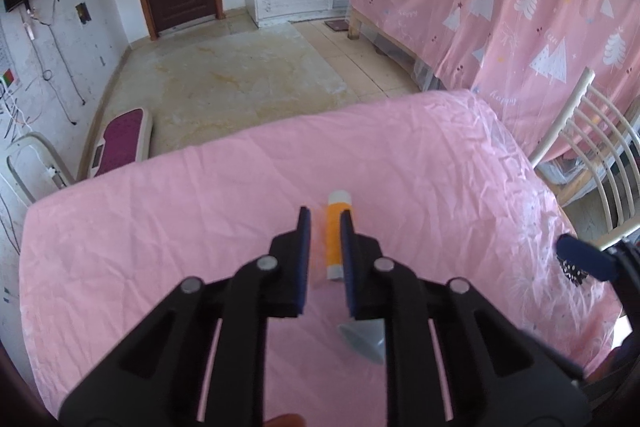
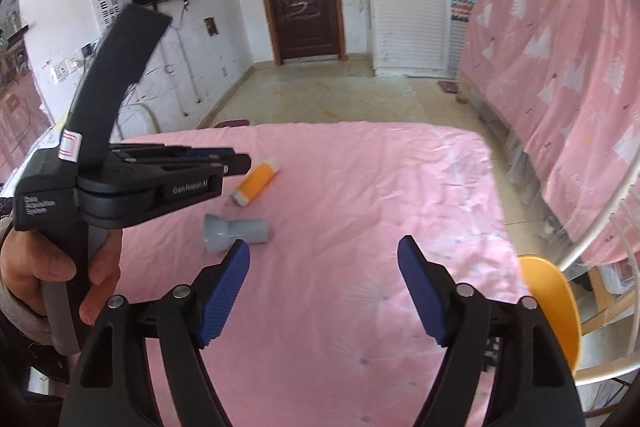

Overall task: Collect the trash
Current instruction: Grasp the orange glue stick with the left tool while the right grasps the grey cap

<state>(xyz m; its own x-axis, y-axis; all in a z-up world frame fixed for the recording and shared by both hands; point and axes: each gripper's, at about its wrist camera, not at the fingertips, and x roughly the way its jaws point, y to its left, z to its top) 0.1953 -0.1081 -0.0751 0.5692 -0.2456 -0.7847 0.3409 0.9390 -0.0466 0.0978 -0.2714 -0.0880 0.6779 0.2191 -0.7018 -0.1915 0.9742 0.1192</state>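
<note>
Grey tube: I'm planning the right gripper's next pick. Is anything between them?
Nothing visible: only pink cloth lies between the right gripper and the grey tube. The left gripper hangs farther back, near the orange tube.

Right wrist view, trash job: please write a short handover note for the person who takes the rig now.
Left gripper: jaws shut, close above the orange tube; no grip on it shows.
Right gripper: jaws open, empty, over the pink cloth.
Things: the tube and the grey piece lie on the cloth, apart.
Done: nothing visibly collected.
Left: pick up both; where they go is not clear.
</note>
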